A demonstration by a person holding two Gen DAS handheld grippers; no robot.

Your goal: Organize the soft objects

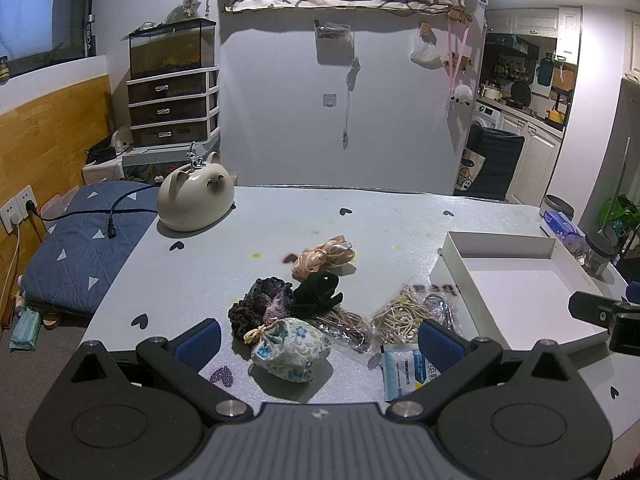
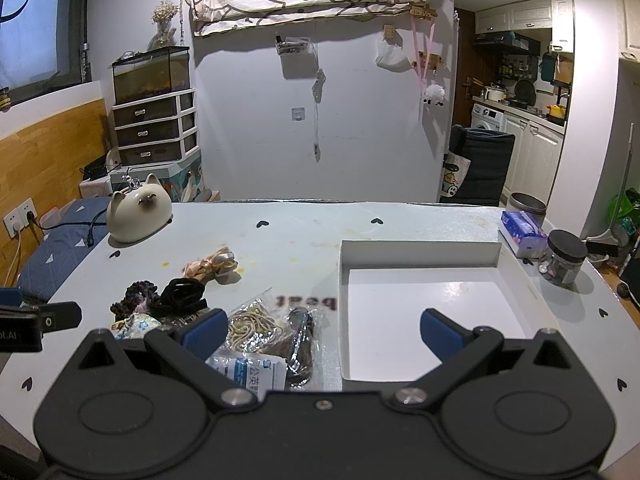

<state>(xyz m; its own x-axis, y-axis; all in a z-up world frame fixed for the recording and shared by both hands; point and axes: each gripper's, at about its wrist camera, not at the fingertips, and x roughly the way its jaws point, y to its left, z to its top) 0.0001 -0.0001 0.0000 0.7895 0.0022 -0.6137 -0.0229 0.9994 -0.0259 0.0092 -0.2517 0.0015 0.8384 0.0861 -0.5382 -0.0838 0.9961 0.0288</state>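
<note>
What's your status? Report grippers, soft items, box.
Left gripper open, right gripper open, both holding nothing. Floral pouch, scrunchies on table. White box unfilled, path unobstructed.

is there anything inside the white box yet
No, in the right wrist view the white box shows only its bare floor, and the soft items lie on the table to its left.

Scrunchies (image 1: 280, 300) and floral pouch (image 1: 292, 350) clustered beside empty white box (image 1: 500, 246).
</note>
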